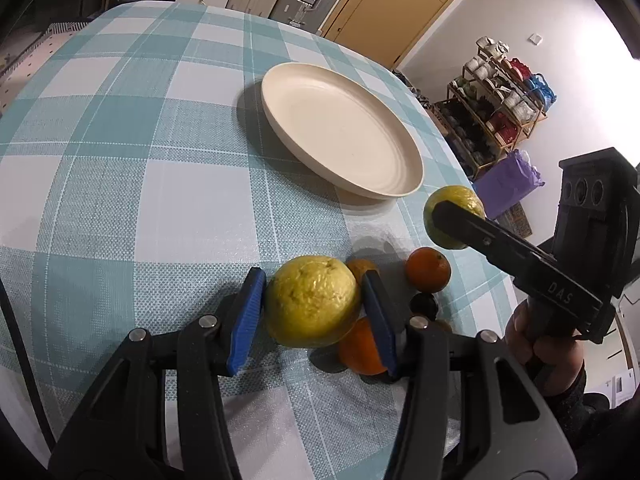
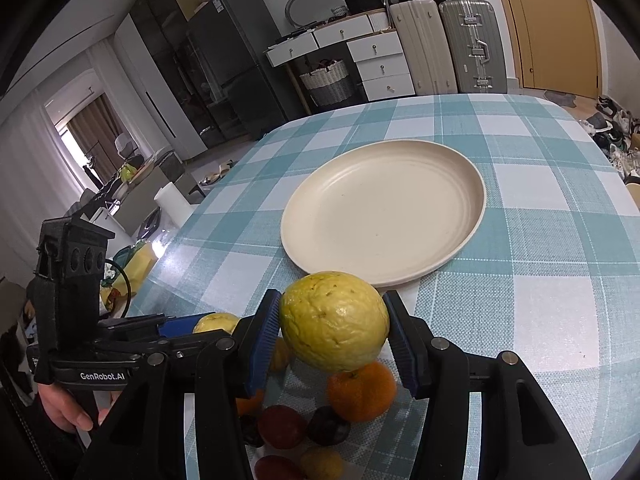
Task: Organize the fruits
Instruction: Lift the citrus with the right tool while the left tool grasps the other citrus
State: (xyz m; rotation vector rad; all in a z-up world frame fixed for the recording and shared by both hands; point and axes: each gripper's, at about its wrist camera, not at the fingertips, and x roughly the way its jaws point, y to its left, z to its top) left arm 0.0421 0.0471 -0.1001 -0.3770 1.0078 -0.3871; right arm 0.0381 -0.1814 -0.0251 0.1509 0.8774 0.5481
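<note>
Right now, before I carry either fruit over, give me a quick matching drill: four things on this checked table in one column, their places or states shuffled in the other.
Things
1. round cream plate
2. left gripper
3. right gripper
4. loose orange citrus

States
A. lying on the cloth, ungripped
B. bare, nothing on it
C. clamps a yellow guava, seen from the right wrist
D. clamps a yellow guava, seen from the left wrist

Pairs: 1-B, 2-D, 3-C, 4-A
</note>
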